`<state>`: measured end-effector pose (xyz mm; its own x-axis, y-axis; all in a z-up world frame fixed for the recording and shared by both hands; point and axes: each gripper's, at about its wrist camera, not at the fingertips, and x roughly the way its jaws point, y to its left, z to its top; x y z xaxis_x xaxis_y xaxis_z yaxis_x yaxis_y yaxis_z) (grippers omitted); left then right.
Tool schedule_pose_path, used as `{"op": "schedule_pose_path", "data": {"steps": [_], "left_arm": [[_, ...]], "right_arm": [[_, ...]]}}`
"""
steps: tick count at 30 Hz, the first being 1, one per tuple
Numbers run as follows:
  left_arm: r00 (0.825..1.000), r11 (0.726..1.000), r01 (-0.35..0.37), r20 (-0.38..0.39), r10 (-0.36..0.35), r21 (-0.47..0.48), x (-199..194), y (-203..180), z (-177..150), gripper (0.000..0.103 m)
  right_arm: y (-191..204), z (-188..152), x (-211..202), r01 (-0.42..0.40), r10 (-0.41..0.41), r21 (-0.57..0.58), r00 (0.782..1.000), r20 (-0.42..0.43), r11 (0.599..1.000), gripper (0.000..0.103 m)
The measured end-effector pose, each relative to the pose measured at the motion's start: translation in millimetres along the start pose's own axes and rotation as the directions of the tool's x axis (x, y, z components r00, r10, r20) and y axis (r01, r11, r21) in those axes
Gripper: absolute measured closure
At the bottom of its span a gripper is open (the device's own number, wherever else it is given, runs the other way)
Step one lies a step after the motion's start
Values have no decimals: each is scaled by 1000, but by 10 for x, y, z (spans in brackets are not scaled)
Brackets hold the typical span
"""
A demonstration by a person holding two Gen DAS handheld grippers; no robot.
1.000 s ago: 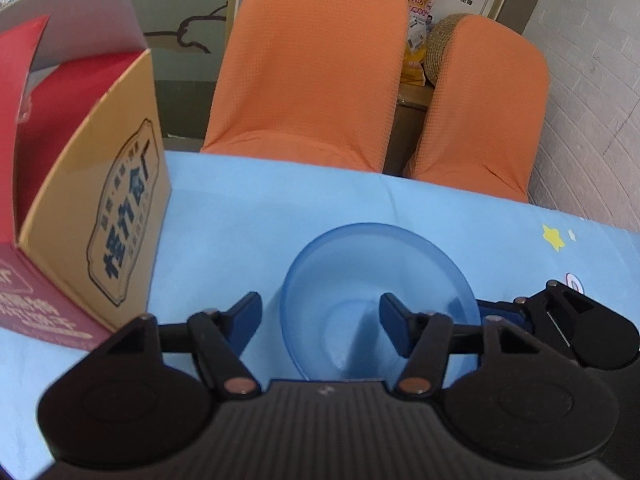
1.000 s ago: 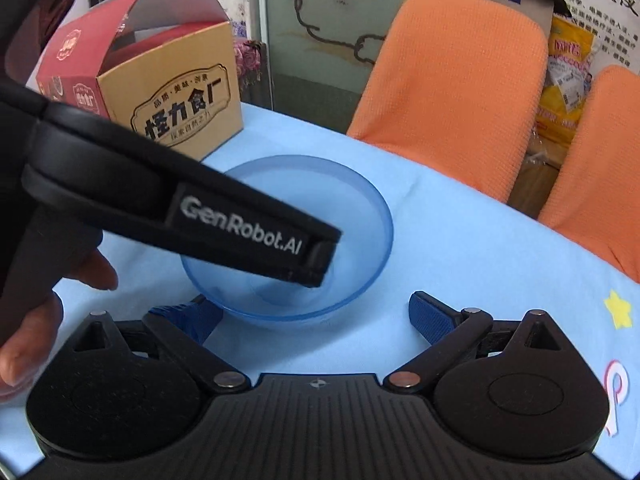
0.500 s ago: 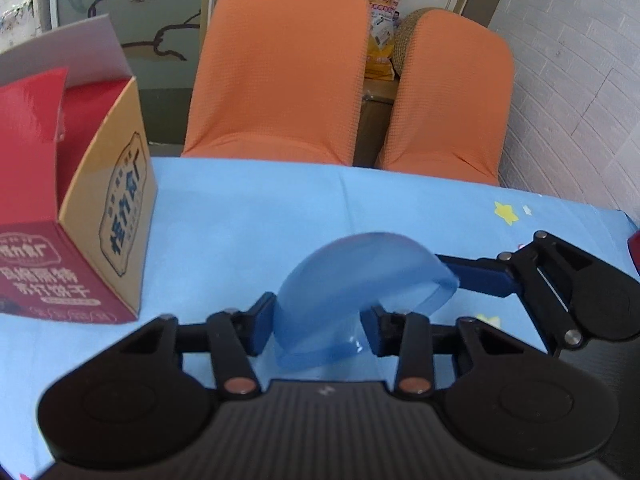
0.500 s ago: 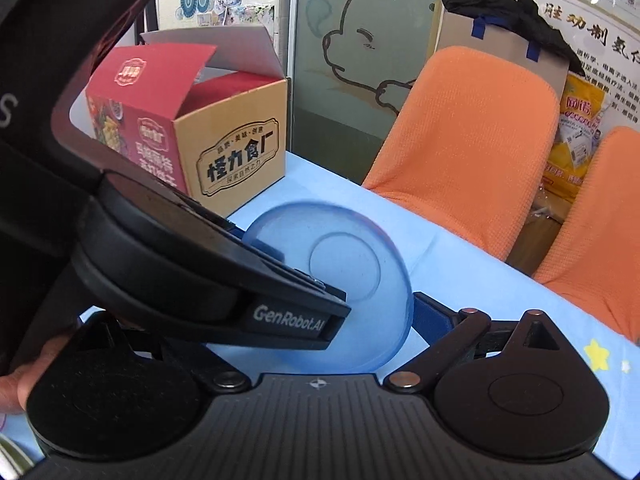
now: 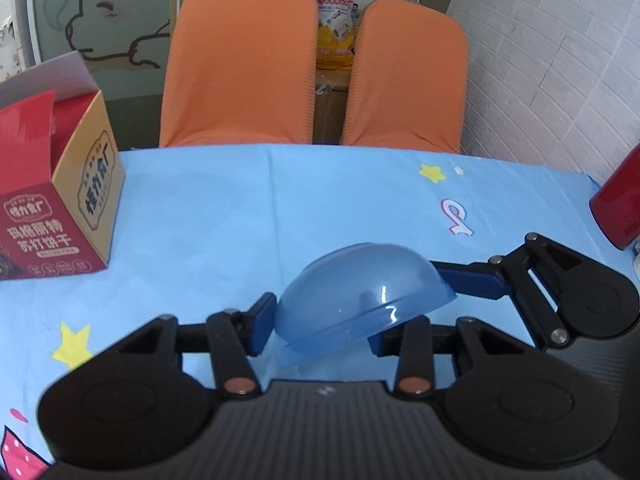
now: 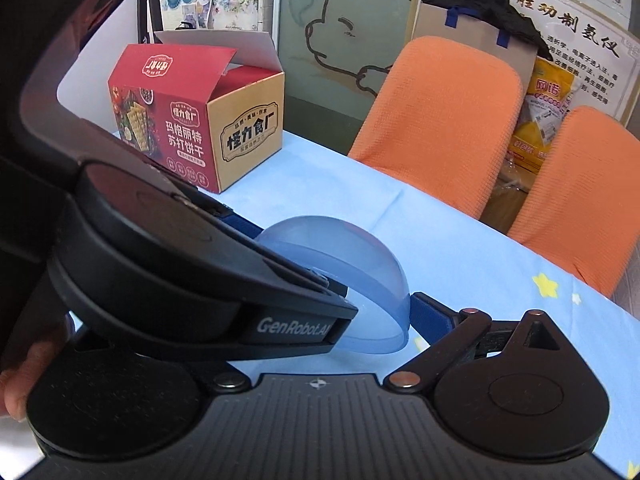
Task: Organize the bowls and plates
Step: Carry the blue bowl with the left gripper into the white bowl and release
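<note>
Now the blue bowl (image 5: 360, 300) hangs tipped on edge above the worktop (image 5: 280, 208), rim pinched in the left gripper (image 5: 320, 328) whose jaws are clamped narrow on it, while the right gripper (image 6: 412, 320) flanks it, its grip unclear.

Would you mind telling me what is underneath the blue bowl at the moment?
Under the tilted blue bowl, held in the left gripper, only the light blue tablecloth shows. The bowl and the gripper bodies cover the patch of cloth directly below.
</note>
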<state>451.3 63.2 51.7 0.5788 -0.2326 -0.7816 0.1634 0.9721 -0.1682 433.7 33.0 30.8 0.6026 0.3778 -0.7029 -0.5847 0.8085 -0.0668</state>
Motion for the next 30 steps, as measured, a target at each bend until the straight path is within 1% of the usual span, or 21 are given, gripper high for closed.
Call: {"op": "schedule_pose_path", "data": {"steps": [4, 9, 13, 15, 16, 18, 20, 21, 23, 26, 30], "left_arm": [[1000, 1000, 27, -10, -27, 13, -76, -217, -67, 63], [998, 996, 60, -6, -59, 61, -300, -614, -265, 63], [996, 991, 87, -9, -87, 97, -480, -977, -540, 63], [995, 988, 101, -17, -99, 117, -538, -1170, -731, 63], [994, 987, 105, -23, -103, 125, -550, -1243, -811, 61], [995, 981, 97, -12, -97, 168, -603, -1420, -987, 61], [993, 979, 113, -34, -109, 168, -617, -1515, -1099, 61], [992, 979, 121, -45, -115, 164, -617, -1533, -1131, 61], [993, 976, 120, -38, -115, 180, -647, -1577, -1198, 61], [994, 977, 113, -33, -109, 180, -698, -1574, -1232, 61], [992, 973, 124, -33, -120, 193, -809, -1578, -1354, 61]], "right_arm": [[-91, -119, -173, 0, 1, 41, 1000, -13, 999, 17], [-152, -331, -494, 30, -29, 79, 999, -20, 996, 17], [-136, -587, -856, 64, -63, 102, 998, -12, 993, 17], [-97, -751, -1031, 87, -86, 106, 996, -13, 991, 16], [-79, -828, -1098, 98, -97, 109, 995, -13, 989, 16], [-41, -999, -1235, 123, -123, 106, 992, -5, 987, 16], [0, -1133, -1330, 147, -147, 108, 989, -10, 983, 15], [-1, -1183, -1354, 145, -145, 122, 989, -13, 982, 15], [15, -1263, -1398, 153, -153, 137, 988, -11, 979, 15], [41, -1290, -1421, 152, -154, 142, 988, 4, 978, 15], [138, -1361, -1501, 170, -173, 110, 985, 24, 979, 15]]}}
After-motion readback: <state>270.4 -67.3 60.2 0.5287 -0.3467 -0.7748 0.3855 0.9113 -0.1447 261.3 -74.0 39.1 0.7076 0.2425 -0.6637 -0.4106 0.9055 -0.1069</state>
